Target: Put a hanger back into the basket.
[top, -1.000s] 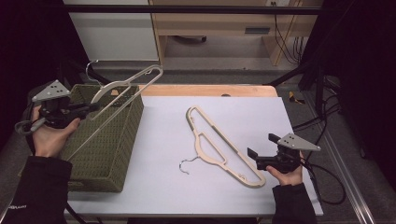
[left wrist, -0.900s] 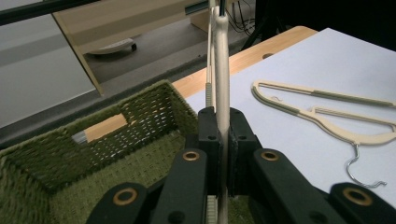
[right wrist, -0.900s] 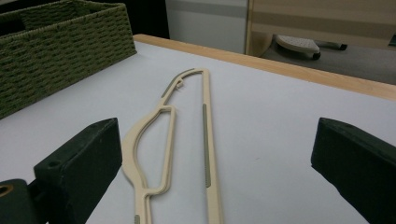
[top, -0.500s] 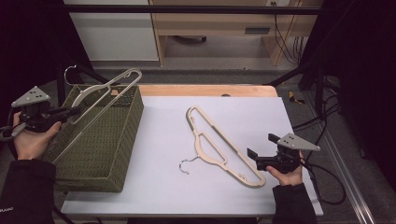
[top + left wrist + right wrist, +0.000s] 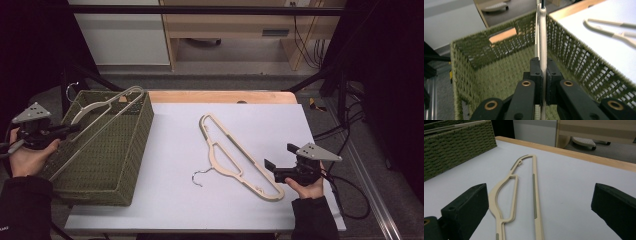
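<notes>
- The left gripper (image 5: pixel 65 131) has its jaws clamped on a cream hanger (image 5: pixel 107 107), which hangs over the green woven basket (image 5: pixel 135 150) at the table's left edge. In the left gripper view the hanger's thin body (image 5: pixel 542 32) runs straight away from the jaws, pinched edge-on between them.
- That held hanger's long axis slants from the gripper up toward the basket's far right corner. Its metal hook (image 5: pixel 70 90) pokes out past the far left rim. Whether any part already rests on the rim is hard to tell from above.
- The second hanger (image 5: pixel 235 152) lies flat on the white table (image 5: pixel 175 200), mid-table, its long axis running diagonally from far-left to the near right corner, with its hook (image 5: pixel 200 176) curling toward the near edge.
- The right gripper (image 5: pixel 272 169) sits just beside that hanger's near end, jaws spread wide and empty. In the right gripper view the hanger (image 5: pixel 524 195) stretches directly ahead between the two open jaws, so I judge the right hand far the nearer one for it.
- Both hangers look like slim cream plastic with grey grip strips, light and rigid, likely easy to pinch by the bar.
</notes>
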Demonstrator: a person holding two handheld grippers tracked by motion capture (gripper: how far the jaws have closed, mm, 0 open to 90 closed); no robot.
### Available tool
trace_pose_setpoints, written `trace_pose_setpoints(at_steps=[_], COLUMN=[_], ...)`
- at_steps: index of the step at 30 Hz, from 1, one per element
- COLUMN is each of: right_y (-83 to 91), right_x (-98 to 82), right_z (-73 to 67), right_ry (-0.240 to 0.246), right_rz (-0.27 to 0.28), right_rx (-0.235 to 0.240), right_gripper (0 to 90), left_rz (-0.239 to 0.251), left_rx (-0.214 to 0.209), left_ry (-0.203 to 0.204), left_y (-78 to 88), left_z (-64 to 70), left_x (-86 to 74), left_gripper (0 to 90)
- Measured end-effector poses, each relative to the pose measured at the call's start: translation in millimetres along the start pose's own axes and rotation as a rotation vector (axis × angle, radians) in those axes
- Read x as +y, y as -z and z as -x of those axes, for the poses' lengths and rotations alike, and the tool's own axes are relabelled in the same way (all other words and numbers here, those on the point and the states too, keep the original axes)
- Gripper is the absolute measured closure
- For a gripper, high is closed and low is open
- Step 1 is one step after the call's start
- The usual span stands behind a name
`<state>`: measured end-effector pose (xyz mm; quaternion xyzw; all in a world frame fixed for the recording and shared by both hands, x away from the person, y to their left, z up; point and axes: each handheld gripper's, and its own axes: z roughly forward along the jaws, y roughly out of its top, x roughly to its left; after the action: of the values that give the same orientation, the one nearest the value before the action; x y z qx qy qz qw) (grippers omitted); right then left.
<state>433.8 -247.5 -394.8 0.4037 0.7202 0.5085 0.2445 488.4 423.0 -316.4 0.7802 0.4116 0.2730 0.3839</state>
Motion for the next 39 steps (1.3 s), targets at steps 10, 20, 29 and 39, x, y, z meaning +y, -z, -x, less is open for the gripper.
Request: trace_pose_setpoints(at_steps=[10,20,29,39], right_y=[0.4,-0.5,-0.9,-1.4], right_x=[0.0,-0.4,-0.6,-0.8], right_z=[-0.1,-0.8,-1.4,-2.2], right_ry=[-0.001,0.000,0.003,0.003], right_rz=[-0.002,-0.005,-0.008,-0.009], right_rx=[0.001,0.004,0.010,0.012], right_gripper=[1.9,2.2,2.5,2.9], left_rz=[-0.070,-0.111,-0.185,-0.247], left_rx=[0.024,0.027,-0.013,-0.018], left_ry=[-0.006,-0.004,0.022,0.020], left_y=[-26.2,-47.7,-50.8,-56.4], left_z=[16.4,33.7,44.6,54.9], left_x=[-22.8,-37.7,-35.6,-37.2], left_gripper=[86.1,85.1,80.7,75.0])
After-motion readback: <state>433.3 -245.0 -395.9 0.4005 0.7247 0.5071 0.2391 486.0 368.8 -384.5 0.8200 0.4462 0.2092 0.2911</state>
